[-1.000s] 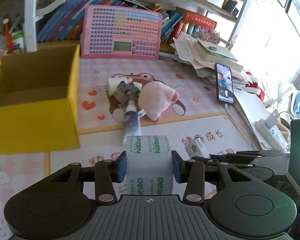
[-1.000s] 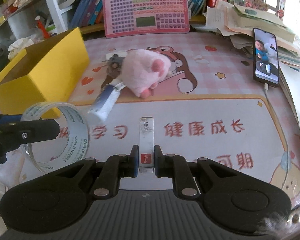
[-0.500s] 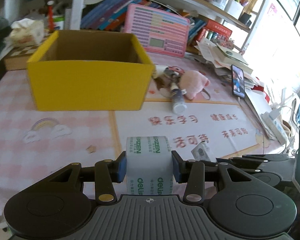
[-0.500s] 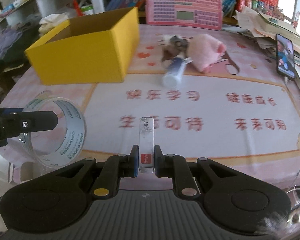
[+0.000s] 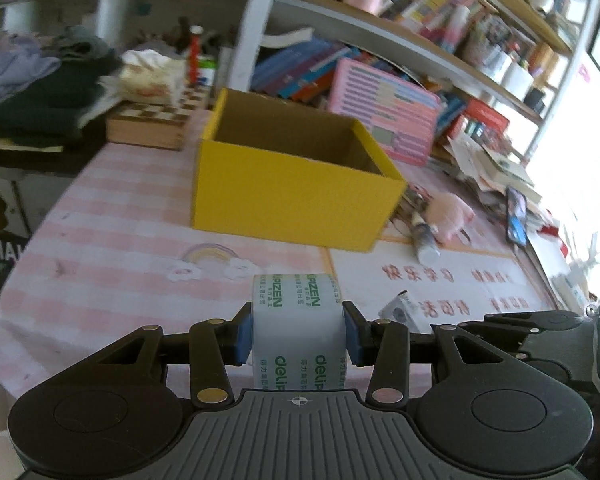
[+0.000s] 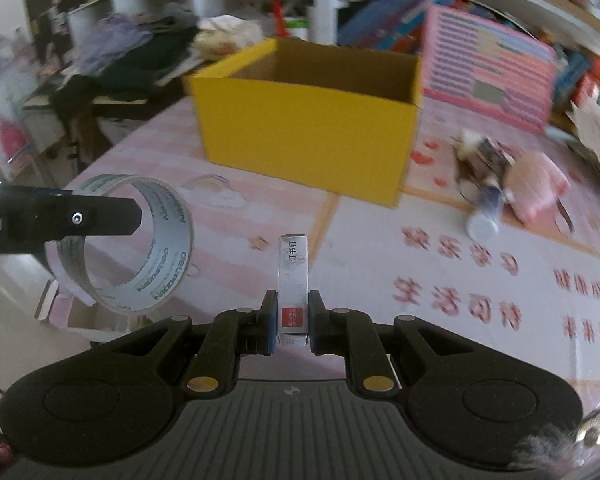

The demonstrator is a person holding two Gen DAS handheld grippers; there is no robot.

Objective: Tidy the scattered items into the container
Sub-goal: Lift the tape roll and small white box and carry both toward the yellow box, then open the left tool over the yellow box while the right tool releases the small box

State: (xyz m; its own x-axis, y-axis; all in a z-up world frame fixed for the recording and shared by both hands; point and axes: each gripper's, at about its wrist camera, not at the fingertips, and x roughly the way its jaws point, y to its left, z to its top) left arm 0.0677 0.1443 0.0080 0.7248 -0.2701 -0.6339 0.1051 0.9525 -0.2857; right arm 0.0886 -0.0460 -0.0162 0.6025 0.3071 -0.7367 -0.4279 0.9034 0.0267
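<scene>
My left gripper is shut on a roll of clear tape with green print, held above the table's near left part. The tape roll and the left gripper's finger also show in the right wrist view. My right gripper is shut on a small white staples box with a red label. The open yellow cardboard box stands ahead of both grippers; it also shows in the right wrist view. A pink plush pig, a white tube and small items lie right of the box.
A pink keyboard toy leans against book shelves behind the box. A chessboard box and piled clothes lie at the back left. A phone and paper stacks lie at the right. The right gripper's body is beside mine.
Both grippers have pulled back and swung left with their items still held. The yellow box now sits straight ahead, farther off, and the plush pig has shifted to the right.
</scene>
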